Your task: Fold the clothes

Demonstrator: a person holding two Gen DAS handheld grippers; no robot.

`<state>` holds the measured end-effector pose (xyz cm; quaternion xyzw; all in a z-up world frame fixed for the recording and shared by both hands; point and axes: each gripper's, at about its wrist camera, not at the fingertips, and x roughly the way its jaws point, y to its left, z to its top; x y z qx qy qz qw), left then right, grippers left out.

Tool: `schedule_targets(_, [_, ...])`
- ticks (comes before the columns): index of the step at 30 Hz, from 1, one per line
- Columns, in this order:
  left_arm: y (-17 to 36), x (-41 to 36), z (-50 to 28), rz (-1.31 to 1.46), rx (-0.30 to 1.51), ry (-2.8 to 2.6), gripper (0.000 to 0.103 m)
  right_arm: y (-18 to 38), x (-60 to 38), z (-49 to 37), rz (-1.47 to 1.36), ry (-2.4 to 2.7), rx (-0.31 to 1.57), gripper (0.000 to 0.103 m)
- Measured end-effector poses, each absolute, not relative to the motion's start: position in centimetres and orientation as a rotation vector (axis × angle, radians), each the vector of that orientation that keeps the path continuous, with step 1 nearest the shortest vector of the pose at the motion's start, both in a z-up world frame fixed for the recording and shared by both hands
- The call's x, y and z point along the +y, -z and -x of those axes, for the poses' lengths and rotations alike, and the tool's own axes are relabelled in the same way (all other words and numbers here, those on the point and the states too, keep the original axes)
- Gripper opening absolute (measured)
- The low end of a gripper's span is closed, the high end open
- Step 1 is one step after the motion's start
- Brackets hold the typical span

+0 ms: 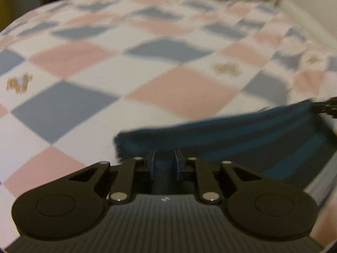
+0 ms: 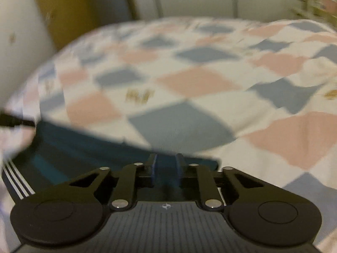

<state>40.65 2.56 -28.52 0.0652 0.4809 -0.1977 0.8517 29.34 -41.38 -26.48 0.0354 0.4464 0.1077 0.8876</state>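
Teal striped garment (image 1: pixel 242 139), blurred, edge-cropped

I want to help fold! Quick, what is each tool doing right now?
Left tool: closed on an edge of the dark blue striped garment.
Right tool: closed on another edge of the same garment.

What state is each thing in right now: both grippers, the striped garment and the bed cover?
Left gripper: nearly closed, pinching one end of the garment's top edge.
Right gripper: nearly closed, pinching the other end of that edge.
Dark teal striped garment: stretched between the two grippers; its fold cannot be told through the blur.
Checked bed cover: spread over the bed, wrinkled toward the far right.
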Motion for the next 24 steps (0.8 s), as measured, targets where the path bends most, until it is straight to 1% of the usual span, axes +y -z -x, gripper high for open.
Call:
schedule_targets(2, [30.4, 3.5, -41.7, -0.096, 1.045, 0.365, 0.008, 29.0, -41.2, -30.6, -0.004, -0.135, 1.000, 0.010])
schedule_targets(3, [30.8, 3.9, -41.9, -0.064, 1.050, 0.354, 0.008, 30.2, -42.0, -31.0, -0.033, -0.106, 1.022, 0.001])
schedule_targets(4, [31.1, 4.4, -42.1, -0.034, 1.053, 0.343, 0.008, 31.3, -42.8, -31.3, -0.065, -0.077, 1.044, 0.000])
schedule_targets(6, [29.7, 4.8, -41.2, -0.017, 1.029, 0.342, 0.008, 31.1, -43.9, -31.2, -0.154, -0.060, 1.032, 0.000])
schedule_targets(8, [27.7, 5.4, -39.6, 0.009, 1.000, 0.353, 0.009, 29.3, -43.8, -30.0, -0.158, -0.062, 0.971, 0.000])
schedule_targets(9, [26.5, 5.8, -38.6, 0.022, 0.984, 0.363, 0.009, 28.1, -43.7, -29.3, -0.158, -0.065, 0.936, 0.005])
schedule_targets(10, [25.5, 5.7, -36.9, 0.001, 0.973, 0.375, 0.009, 27.1, -43.7, -28.2, -0.168, -0.078, 0.911, 0.014])
schedule_targets(13, [22.4, 5.5, -32.1, -0.061, 0.940, 0.411, 0.009, 23.3, -43.1, -24.2, -0.160, -0.116, 0.852, 0.015])
schedule_targets(15, [22.5, 5.2, -29.0, -0.082, 0.948, 0.449, 0.009, 21.4, -42.4, -21.1, -0.142, -0.138, 0.839, 0.015])
schedule_targets(16, [23.4, 4.9, -27.7, -0.087, 0.969, 0.458, 0.010, 21.2, -41.8, -19.5, -0.117, -0.153, 0.843, 0.015])
schedule_targets(17, [24.3, 4.7, -26.6, -0.094, 0.990, 0.464, 0.013, 21.0, -41.1, -17.9, -0.092, -0.168, 0.848, 0.015])
schedule_targets(18, [25.4, 4.6, -26.0, -0.112, 1.011, 0.449, 0.013, 21.3, -40.4, -16.3, -0.066, -0.185, 0.861, 0.014])
schedule_targets(19, [26.8, 4.5, -25.5, -0.132, 1.023, 0.420, 0.013, 22.0, -39.8, -15.2, -0.042, -0.186, 0.886, 0.011])
schedule_targets(20, [28.0, 4.6, -25.4, -0.130, 1.033, 0.394, 0.014, 23.4, -39.4, -14.6, -0.005, -0.166, 0.933, 0.011])
schedule_targets(22, [28.7, 4.8, -25.4, -0.097, 1.030, 0.355, 0.013, 26.5, -38.9, -13.8, 0.057, -0.124, 1.017, 0.010])
schedule_targets(24, [27.3, 4.2, -24.7, -0.129, 0.983, 0.347, 0.011, 27.3, -39.4, -13.5, 0.037, -0.091, 1.021, 0.012])
